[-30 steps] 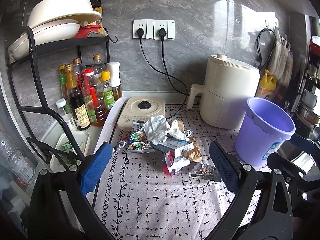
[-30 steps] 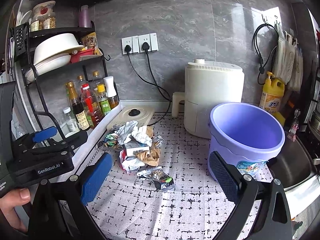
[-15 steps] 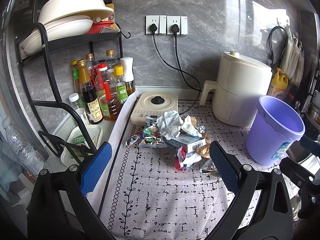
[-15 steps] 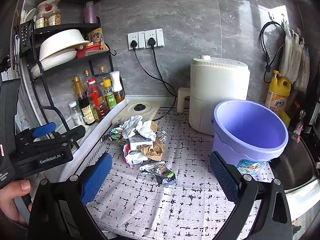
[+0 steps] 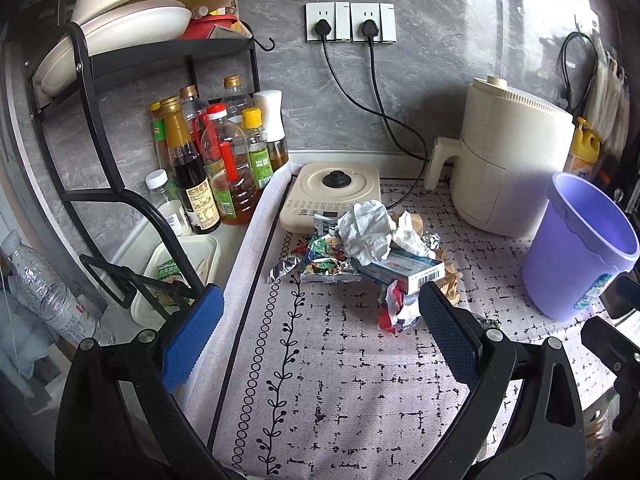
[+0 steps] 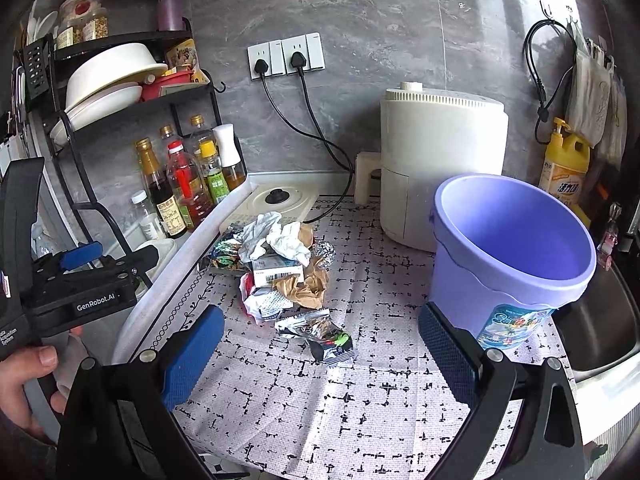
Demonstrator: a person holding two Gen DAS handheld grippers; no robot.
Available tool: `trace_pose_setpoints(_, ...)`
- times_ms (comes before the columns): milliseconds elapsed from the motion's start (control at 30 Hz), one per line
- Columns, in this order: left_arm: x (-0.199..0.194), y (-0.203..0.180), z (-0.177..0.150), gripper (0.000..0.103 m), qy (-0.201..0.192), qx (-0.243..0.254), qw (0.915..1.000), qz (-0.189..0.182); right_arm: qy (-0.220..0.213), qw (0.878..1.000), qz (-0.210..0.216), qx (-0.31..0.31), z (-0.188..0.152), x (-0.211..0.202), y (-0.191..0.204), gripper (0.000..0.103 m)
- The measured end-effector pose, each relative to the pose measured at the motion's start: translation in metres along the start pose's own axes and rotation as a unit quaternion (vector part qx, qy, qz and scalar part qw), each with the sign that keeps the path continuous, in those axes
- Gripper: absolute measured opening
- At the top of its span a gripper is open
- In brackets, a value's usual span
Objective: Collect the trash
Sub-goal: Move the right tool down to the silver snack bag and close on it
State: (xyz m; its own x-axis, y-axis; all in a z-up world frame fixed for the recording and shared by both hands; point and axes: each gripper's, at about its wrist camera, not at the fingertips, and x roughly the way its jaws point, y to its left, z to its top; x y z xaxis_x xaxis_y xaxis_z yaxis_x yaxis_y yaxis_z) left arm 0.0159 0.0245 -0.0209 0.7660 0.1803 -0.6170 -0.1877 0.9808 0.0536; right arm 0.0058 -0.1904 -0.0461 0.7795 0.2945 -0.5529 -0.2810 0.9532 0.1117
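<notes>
A pile of trash lies on the patterned counter mat (image 5: pixel 340 380): crumpled white tissue (image 5: pixel 366 234), a small carton (image 5: pixel 404 270), snack wrappers (image 5: pixel 326 258), brown paper (image 6: pixel 304 286) and a foil wrapper (image 6: pixel 320 334) nearest the front. A purple bucket (image 6: pixel 508 248) stands to the right, empty inside; it also shows in the left wrist view (image 5: pixel 580 252). My left gripper (image 5: pixel 316 332) is open and empty, short of the pile. My right gripper (image 6: pixel 320 356) is open and empty, just before the foil wrapper. The left gripper body (image 6: pixel 80 284) shows at the left.
A white air fryer (image 6: pixel 440 160) stands behind the bucket, a cream hotplate (image 5: pixel 332 192) behind the pile, both plugged into wall sockets (image 5: pixel 350 22). A black rack (image 5: pixel 120 120) with bowls and sauce bottles (image 5: pixel 212 160) fills the left. A sink (image 6: pixel 600 328) lies at the right.
Both views have shifted: the pile sits further right and lower in the left wrist view, and a little higher in the right wrist view. Both grippers stay open. No trash has moved.
</notes>
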Motion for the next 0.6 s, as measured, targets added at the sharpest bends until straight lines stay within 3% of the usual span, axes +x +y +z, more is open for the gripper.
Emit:
trace_pose_setpoints(300, 0.038, -0.002, 0.005, 0.095, 0.023, 0.022, 0.9994, -0.015, 0.029, 0.999, -0.014, 0.001, -0.002, 0.039, 0.003, 0.088)
trace_pose_setpoints(600, 0.083, -0.016, 0.003, 0.08, 0.057, 0.057, 0.9954, -0.052, 0.059, 0.998, -0.026, 0.018, -0.009, 0.073, 0.002, 0.08)
